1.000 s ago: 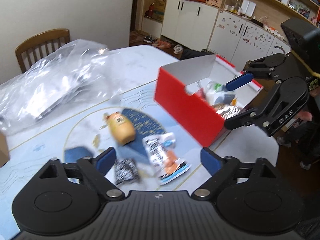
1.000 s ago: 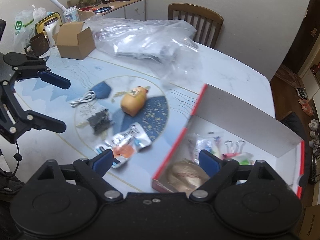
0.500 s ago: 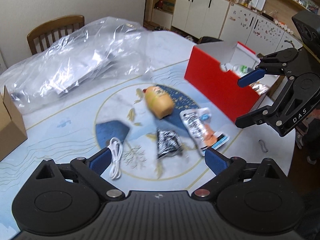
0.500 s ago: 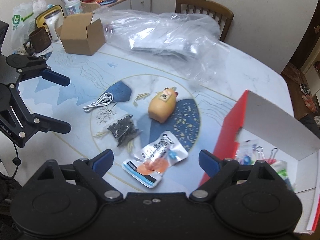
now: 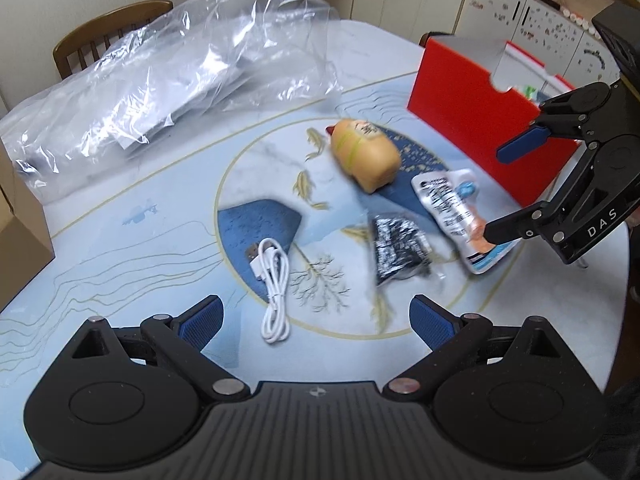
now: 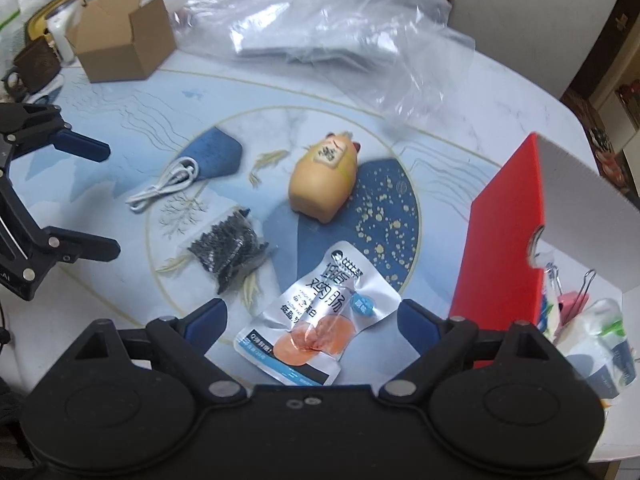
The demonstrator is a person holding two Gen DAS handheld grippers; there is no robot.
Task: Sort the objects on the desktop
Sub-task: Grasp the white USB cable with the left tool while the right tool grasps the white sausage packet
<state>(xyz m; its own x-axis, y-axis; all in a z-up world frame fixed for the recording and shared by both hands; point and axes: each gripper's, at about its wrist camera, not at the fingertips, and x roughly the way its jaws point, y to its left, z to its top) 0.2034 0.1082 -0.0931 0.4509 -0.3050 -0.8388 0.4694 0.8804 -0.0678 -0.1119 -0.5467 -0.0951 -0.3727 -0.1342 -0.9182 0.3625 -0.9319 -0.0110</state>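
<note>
On the patterned table lie a tan pig figurine [image 6: 325, 178] [image 5: 366, 155], a silver sausage packet [image 6: 320, 320] [image 5: 460, 216], a clear bag of black bits [image 6: 228, 246] [image 5: 396, 250] and a coiled white USB cable [image 6: 166, 186] [image 5: 274, 280]. A red box [image 6: 504, 232] [image 5: 472, 120] stands at the right and holds clips and packets. My right gripper [image 6: 310, 316] is open and empty, hovering over the sausage packet. My left gripper [image 5: 316, 318] is open and empty, near the cable.
A big crumpled clear plastic bag [image 6: 332, 28] [image 5: 168, 76] covers the far side. An open cardboard box [image 6: 120, 40] and mugs [image 6: 36, 64] stand at the far left corner. A wooden chair [image 5: 108, 36] stands behind the table.
Both grippers swung left, away from the red box and toward the loose items. The right gripper has come down over the sausage packet. Both stayed open.
</note>
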